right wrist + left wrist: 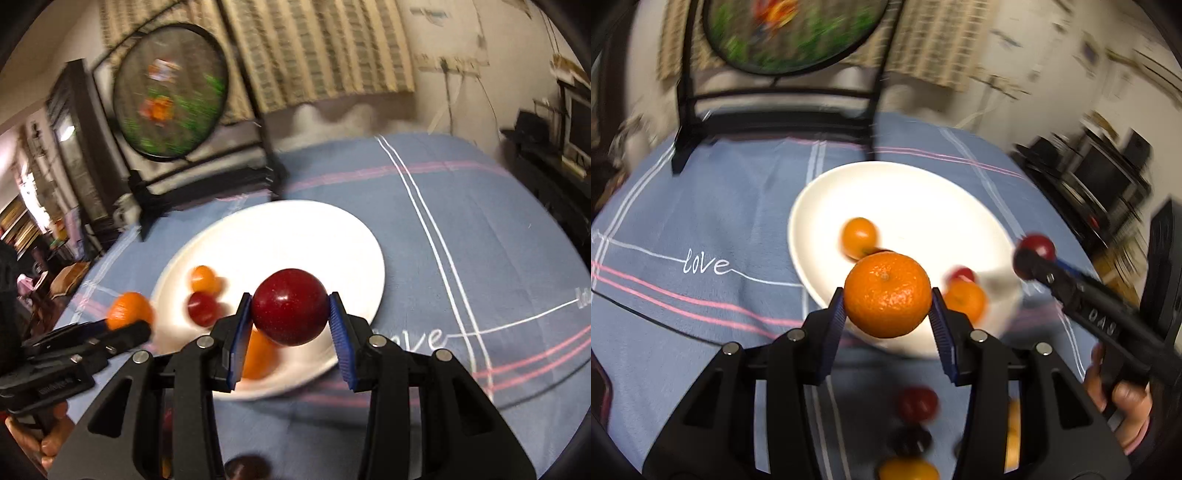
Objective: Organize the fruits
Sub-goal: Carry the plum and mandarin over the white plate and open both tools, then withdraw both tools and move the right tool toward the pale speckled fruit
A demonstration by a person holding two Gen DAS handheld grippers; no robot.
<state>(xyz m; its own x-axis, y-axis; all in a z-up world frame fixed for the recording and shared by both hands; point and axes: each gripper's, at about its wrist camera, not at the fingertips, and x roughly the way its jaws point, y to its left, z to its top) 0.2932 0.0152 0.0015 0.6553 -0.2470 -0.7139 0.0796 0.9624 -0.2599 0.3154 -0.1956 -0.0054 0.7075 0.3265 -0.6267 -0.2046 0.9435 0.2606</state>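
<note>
My left gripper (887, 297) is shut on a mandarin (886, 284), held in the air over the near rim of a white plate (908, 199). My right gripper (291, 314) is shut on a dark red plum (290, 302), also above the plate (295, 229). On the plate lie a small mandarin (859, 236), a second mandarin (964, 300) and a red plum (962, 274). In the left wrist view the right gripper (1030, 258) comes in from the right with its plum (1039, 243). In the right wrist view the left gripper (129, 326) shows at the left with its mandarin (127, 308).
Loose fruit lies on the blue striped tablecloth (701, 295) under the left gripper: a red plum (918, 402), a dark fruit (910, 439) and two mandarins (908, 470). A round picture on a black stand (170, 92) rises at the table's far edge. A hand (1123, 406) grips the right tool.
</note>
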